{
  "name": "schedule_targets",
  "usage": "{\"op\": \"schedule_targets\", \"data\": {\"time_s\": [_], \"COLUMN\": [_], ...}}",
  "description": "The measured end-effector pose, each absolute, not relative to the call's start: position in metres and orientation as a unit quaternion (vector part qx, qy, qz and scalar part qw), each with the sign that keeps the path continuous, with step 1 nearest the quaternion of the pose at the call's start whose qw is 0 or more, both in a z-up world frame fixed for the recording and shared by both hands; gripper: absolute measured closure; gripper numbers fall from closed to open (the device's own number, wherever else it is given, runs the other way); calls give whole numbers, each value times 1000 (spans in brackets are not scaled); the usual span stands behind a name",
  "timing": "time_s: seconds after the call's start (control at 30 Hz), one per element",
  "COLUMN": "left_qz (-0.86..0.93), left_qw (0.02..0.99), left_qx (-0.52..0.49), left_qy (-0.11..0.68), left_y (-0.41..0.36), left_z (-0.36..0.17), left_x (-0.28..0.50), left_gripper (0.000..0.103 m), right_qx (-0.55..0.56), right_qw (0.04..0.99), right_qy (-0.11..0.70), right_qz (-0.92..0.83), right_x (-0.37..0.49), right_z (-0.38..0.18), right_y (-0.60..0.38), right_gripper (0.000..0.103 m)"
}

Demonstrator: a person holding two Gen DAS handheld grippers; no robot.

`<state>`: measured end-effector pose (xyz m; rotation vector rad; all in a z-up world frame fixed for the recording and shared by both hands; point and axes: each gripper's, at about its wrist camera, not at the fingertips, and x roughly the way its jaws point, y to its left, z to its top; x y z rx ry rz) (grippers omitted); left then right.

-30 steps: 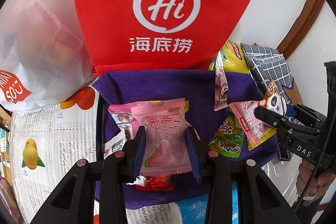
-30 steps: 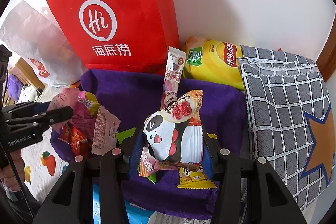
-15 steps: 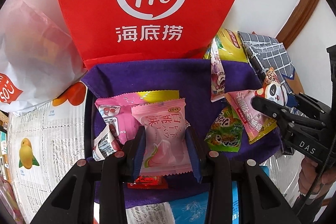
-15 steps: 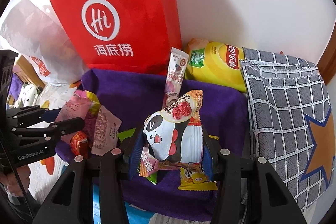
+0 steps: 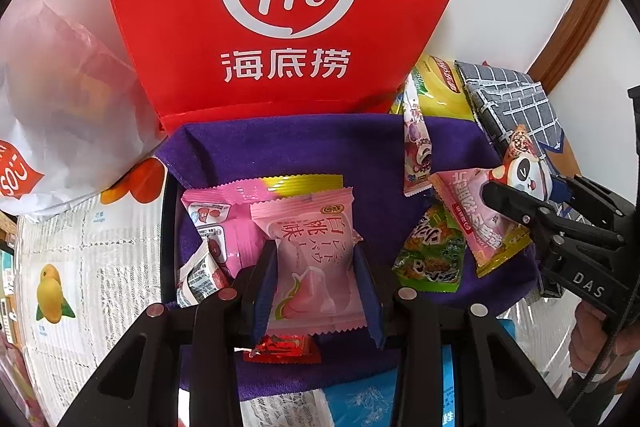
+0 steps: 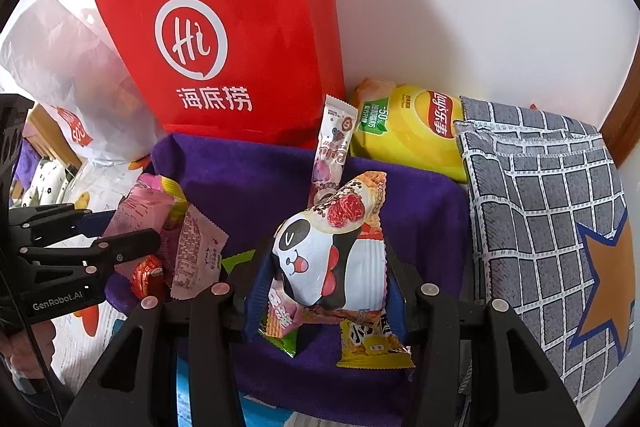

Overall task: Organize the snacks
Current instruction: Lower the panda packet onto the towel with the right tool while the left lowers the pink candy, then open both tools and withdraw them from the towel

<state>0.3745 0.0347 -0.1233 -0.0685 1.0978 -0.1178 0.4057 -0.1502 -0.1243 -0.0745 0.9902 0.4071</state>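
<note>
While both grippers hover over the purple cloth (image 5: 304, 147), each has its fingers clamped on a snack: the left gripper (image 5: 316, 287) pinches a pink peach packet (image 5: 312, 251) by its sides, and the right gripper (image 6: 320, 291) pinches a panda packet (image 6: 324, 259), upright between its blue pads. Left view: behind the peach packet lies a pink-yellow packet (image 5: 240, 207) on the cloth's left part, a small white wrapper (image 5: 198, 275) just left of it, and a red candy (image 5: 282, 347) on the cloth under the gripper. Right of centre on the cloth sit a green packet (image 5: 432, 255) and a pink packet (image 5: 476, 223), overlapping. A long purple-white stick packet (image 5: 416, 143) leans at the cloth's far right. Red bag (image 5: 288, 7) stands at the far edge of the cloth, against the wall; white plastic bag (image 5: 52, 87) to its left. Yellow chip bag (image 6: 412, 131) lies far right beside the red bag, with a grey grid cloth (image 6: 552, 211) on the right. Right view: a yellow packet (image 6: 372, 343) lies on the cloth under the right gripper. Newspaper (image 5: 88, 267) covers the table left of the cloth.
</note>
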Motion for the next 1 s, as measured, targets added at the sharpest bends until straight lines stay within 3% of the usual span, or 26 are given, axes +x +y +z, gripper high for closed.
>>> {"op": "schedule_targets", "data": {"time_s": [0.27,0.6,0.7,0.77,0.87,1.0], "left_qz": [-55,-39,-45,-50,-56,-40], "left_qw": [853,861,861,862,867,878], "left_qx": [-34,-14,-21,-25,-30,-10], "left_qy": [518,506,507,505,495,476], "left_y": [35,33,34,34,34,32], "left_z": [-124,-121,-118,-114,-103,-87], "left_x": [375,376,375,373,367,358], "left_gripper": [66,66,61,49,41,36], "right_qx": [-39,-29,-22,-19,-16,-11], "right_qw": [867,884,889,892,899,905], "right_qy": [457,428,424,419,408,397], "right_qz": [196,184,173,167,155,151], "right_x": [402,395,394,392,385,368], "right_z": [-115,-97,-91,-86,-75,-63], "right_y": [-150,-156,-161,-163,-167,-170], "right_gripper": [39,37,37,37,37,36]}}
